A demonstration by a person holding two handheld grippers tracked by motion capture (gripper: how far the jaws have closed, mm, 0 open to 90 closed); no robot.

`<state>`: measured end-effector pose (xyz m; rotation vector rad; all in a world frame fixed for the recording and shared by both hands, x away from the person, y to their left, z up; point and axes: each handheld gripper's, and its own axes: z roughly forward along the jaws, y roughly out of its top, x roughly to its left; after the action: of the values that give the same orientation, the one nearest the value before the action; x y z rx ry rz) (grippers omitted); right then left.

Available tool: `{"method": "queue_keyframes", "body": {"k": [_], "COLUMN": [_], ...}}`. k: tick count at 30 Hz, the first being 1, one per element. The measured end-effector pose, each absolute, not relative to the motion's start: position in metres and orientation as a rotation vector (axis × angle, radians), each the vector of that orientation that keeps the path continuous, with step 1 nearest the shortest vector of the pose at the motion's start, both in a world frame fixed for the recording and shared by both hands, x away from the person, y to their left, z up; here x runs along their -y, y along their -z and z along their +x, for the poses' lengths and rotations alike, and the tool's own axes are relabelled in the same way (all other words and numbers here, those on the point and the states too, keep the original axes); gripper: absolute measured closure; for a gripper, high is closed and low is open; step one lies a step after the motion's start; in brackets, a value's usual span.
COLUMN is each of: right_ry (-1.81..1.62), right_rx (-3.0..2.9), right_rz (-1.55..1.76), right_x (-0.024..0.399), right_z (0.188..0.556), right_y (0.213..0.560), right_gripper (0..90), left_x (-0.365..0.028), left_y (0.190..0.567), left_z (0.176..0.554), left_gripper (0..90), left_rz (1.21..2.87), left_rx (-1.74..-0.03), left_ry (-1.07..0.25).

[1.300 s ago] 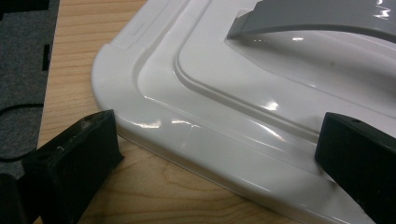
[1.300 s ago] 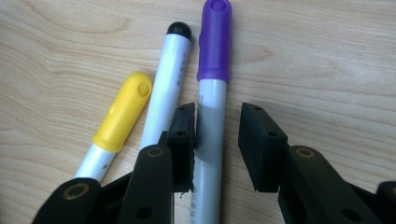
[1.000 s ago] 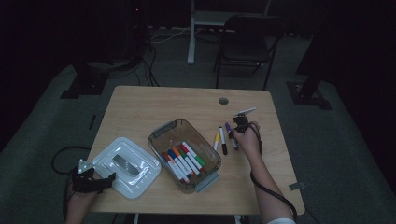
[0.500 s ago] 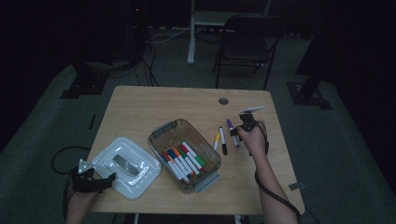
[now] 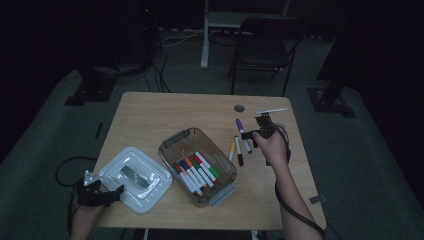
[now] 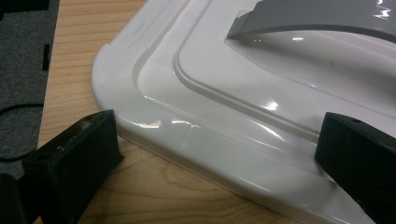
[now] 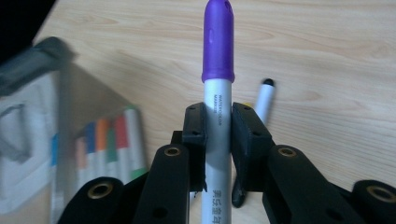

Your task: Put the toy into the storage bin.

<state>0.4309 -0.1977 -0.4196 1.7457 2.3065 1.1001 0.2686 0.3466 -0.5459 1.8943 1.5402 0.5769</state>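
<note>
Right tool (image 7: 218, 135) pinching purple marker (image 7: 217, 93), lifted off counter (image 5: 150, 115) since a second ago; next likely bin (image 5: 172, 145). Left tool (image 6: 219, 154) spread beside lid (image 6: 243, 93).

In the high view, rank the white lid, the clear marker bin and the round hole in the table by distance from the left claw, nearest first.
From the left claw:
1. White lid, right beside it at the table's near-left.
2. Clear marker bin, mid-table.
3. Round hole, far right side.
</note>
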Motion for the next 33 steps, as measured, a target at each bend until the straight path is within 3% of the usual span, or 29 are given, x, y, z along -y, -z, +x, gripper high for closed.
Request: {"method": "queue_keyframes", "body": {"k": [16, 33], "right_ry": [-1.227, -1.154], "right_rx": [-2.472, -2.758], "right_rz": [1.495, 1.319], "right_x": [0.141, 0.061], "right_z": [0.400, 0.386], "right_y": [0.378, 0.398], "right_gripper": [76.6, 76.6], "left_x": [-0.347, -0.347], "left_y": [0.546, 0.546], "left_z": [0.269, 0.269], "left_gripper": [0.5, 0.5], "left_rz": [1.894, 1.894], "left_rx": [-1.539, -1.539], "left_ry": [-0.580, -0.578]}}
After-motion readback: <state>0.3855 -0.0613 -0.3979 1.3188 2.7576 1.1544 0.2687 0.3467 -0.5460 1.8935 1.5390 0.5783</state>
